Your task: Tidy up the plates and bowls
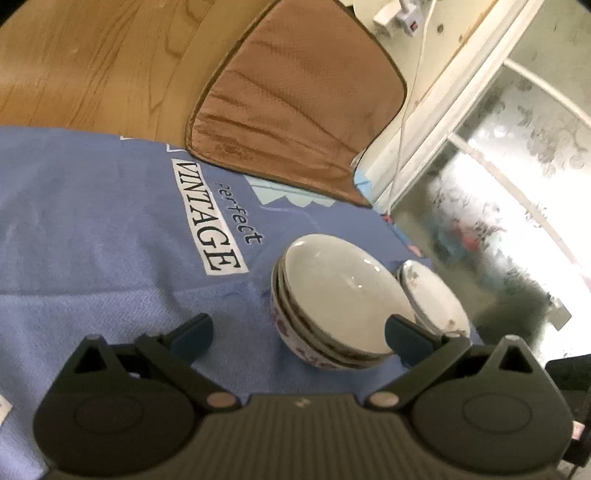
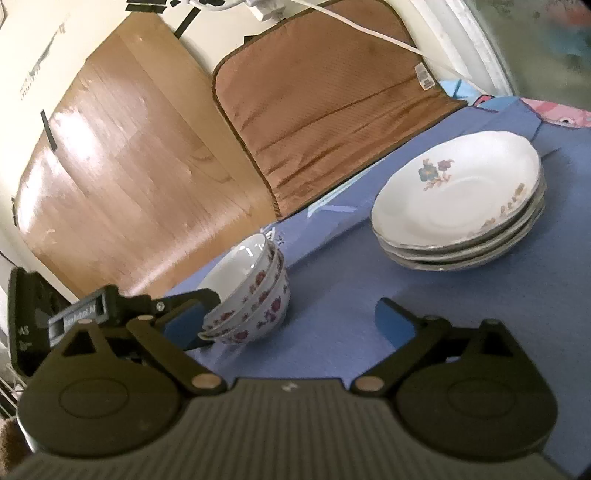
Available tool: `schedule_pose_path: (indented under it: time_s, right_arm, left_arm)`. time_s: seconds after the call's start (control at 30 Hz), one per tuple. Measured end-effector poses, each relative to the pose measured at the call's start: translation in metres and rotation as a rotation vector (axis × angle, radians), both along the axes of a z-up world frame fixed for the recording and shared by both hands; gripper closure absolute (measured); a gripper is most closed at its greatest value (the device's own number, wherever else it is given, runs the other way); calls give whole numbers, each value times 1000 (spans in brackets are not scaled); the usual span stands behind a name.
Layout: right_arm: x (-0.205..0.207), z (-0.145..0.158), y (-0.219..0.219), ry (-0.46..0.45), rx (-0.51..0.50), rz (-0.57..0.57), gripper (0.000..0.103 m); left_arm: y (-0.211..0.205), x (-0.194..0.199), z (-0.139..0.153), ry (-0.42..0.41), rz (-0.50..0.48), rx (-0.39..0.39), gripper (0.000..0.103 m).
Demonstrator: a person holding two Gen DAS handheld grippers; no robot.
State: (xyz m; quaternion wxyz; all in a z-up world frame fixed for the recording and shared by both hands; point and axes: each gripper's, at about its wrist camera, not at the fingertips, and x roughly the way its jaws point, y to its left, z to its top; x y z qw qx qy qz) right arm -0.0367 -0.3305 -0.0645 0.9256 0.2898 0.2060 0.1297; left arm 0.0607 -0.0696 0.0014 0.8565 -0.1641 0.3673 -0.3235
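Observation:
A stack of three floral bowls (image 1: pixel 332 306) stands on the blue cloth (image 1: pixel 92 236). It also shows in the right wrist view (image 2: pixel 251 295). A stack of three floral plates (image 2: pixel 461 203) stands to its right; its edge shows in the left wrist view (image 1: pixel 432 295). My left gripper (image 1: pixel 301 338) is open and empty, just in front of the bowls, its right fingertip at their rim. My right gripper (image 2: pixel 299 317) is open and empty, above the cloth between bowls and plates.
A brown padded mat (image 2: pixel 325 110) lies behind the cloth on the wooden floor (image 2: pixel 122 166). A white cable (image 2: pixel 369 29) crosses the mat. A frosted glass door (image 1: pixel 498 206) with a white frame stands on the right. The left gripper's body (image 2: pixel 85 314) shows by the bowls.

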Motion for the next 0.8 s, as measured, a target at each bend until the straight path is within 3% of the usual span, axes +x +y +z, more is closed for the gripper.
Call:
schedule_pose_path:
  time_s: [0.2, 0.4, 0.6, 0.8]
  right_arm:
    - [1, -1, -1, -9, 13, 10, 0]
    - [1, 1, 2, 2, 9, 39, 1]
    - [1, 1, 0, 11, 21, 36, 7]
    - [-1, 0, -2, 22, 24, 24, 16]
  left_arm:
    - [7, 5, -2, 22, -1, -59, 0]
    - [6, 3, -1, 32, -1, -38, 0]
    - [11, 8, 1, 94, 26, -59, 0]
    - [5, -3, 10, 104, 80, 43, 0]
